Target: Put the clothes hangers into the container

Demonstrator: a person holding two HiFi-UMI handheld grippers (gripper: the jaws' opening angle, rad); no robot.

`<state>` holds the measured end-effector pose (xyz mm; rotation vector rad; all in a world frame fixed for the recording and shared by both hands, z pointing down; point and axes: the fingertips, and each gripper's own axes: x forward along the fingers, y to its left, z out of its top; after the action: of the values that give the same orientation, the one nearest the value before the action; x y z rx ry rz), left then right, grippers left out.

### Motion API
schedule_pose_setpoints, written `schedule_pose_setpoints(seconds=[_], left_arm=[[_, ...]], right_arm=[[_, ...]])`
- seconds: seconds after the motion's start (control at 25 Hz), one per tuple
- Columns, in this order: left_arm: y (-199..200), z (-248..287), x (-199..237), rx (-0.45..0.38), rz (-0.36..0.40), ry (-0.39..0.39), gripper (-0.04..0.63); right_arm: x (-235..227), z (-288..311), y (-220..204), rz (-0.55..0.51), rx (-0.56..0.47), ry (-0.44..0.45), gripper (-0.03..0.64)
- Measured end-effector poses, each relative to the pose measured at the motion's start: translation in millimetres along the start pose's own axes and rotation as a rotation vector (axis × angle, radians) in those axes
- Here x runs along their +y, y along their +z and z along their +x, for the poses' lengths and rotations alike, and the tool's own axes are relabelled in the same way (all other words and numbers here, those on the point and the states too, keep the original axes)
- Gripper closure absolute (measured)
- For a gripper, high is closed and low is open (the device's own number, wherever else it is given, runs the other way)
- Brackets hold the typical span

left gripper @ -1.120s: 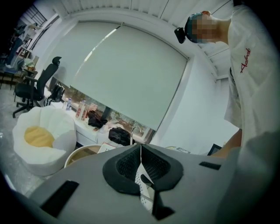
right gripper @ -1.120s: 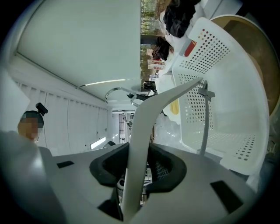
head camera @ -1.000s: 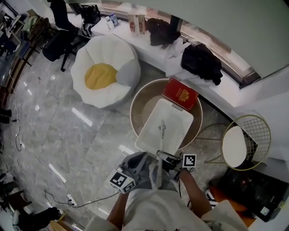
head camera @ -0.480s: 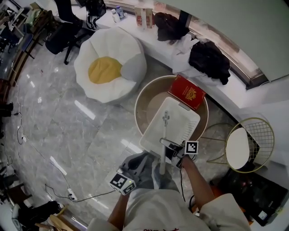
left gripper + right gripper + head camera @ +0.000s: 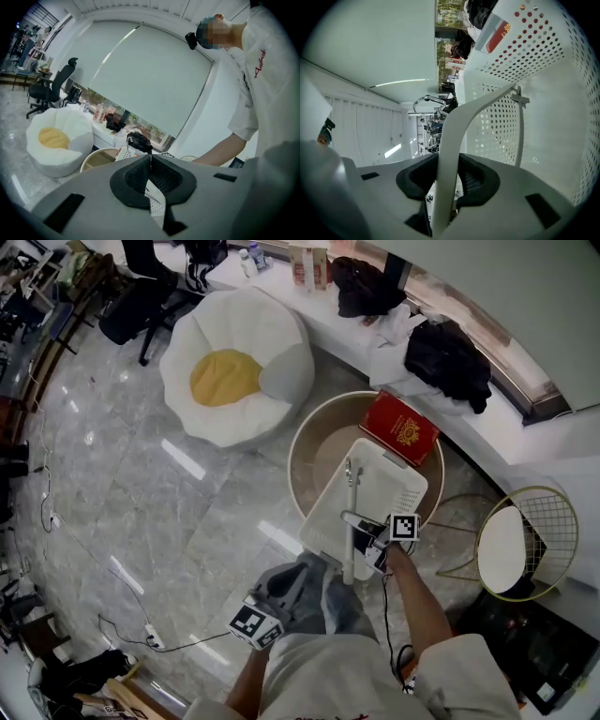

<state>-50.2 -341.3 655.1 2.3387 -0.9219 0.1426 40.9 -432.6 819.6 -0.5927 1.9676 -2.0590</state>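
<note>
A white perforated container (image 5: 394,486) rests tilted on a round beige tub (image 5: 309,451). My right gripper (image 5: 364,540) hangs over the container's near edge, shut on a white clothes hanger (image 5: 350,521) that reaches into the container. In the right gripper view the hanger's arm (image 5: 449,154) runs between the pads, its hook (image 5: 519,98) against the container's dotted wall (image 5: 525,65). My left gripper (image 5: 302,577) stays close to the person's body, short of the container. In its own view the left gripper (image 5: 150,169) is shut with nothing in it.
A red box (image 5: 400,429) lies on the tub's far rim. A white and yellow beanbag (image 5: 234,381) sits to the left on the marble floor. A wire side table (image 5: 520,540) stands to the right. Dark clothes (image 5: 448,362) lie on the white ledge behind.
My right gripper has carried the hanger forward and down, over the container's near edge. The left gripper has shifted only a little.
</note>
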Motion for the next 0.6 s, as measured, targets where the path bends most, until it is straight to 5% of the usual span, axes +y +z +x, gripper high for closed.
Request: schedule_pose_setpoints(seconds=[0.6], left_arm=[[-7.1,-6.0,13.2,0.02,-0.033,0.021,0.566]], right_arm=[[-51.0,14.1,-21.0,-0.087,0.082,-0.199,0.471]])
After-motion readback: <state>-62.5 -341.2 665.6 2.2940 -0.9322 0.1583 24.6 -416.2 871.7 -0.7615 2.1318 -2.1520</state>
